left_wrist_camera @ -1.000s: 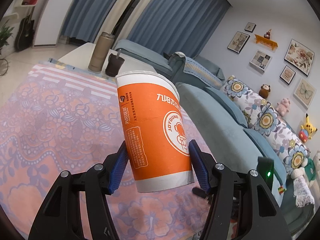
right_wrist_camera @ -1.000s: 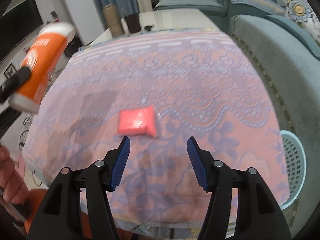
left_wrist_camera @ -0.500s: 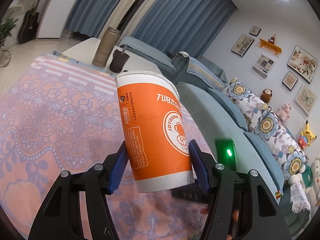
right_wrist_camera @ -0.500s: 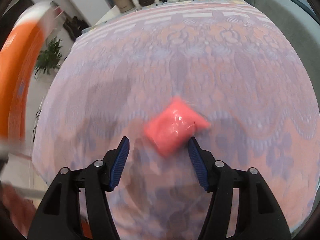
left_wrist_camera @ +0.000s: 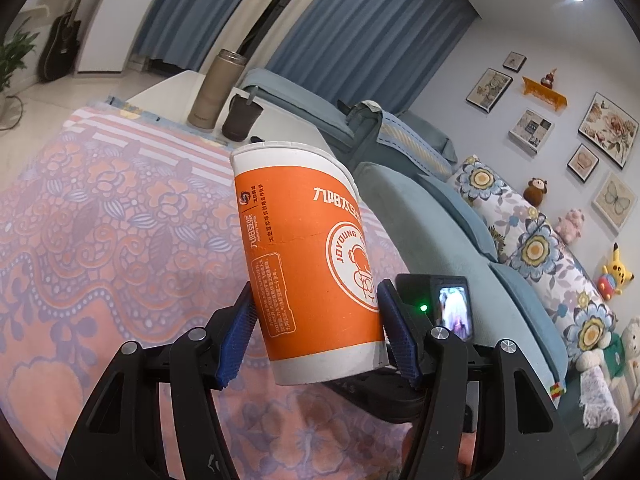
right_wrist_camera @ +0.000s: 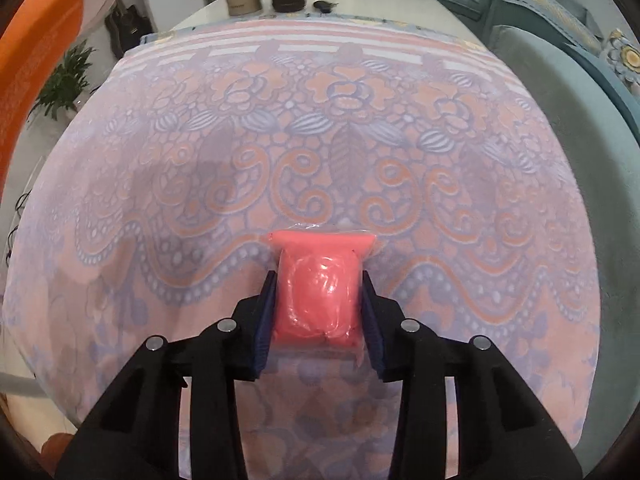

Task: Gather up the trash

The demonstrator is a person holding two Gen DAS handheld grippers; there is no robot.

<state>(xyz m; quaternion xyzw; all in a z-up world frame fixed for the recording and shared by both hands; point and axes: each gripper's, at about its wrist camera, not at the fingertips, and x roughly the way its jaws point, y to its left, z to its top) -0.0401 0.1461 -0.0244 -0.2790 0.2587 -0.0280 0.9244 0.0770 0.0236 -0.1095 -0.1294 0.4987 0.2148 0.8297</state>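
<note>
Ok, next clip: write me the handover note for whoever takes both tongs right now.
Left tongs: shut on the orange paper cup, held tilted above the patterned tablecloth.
Right tongs: shut on the pink packet, low at the cloth; lift-off cannot be told.
Done: both pieces gripped.
Left: carry both to a bin, none in view now, and drop them. Thermos and dark cup stand on the far table end.

We hold our left gripper [left_wrist_camera: 316, 332] raised and clamped, blue pads pressing both sides of its load — our right gripper [right_wrist_camera: 320, 304] sits low, its jaws drawn in tight on both sides.
</note>
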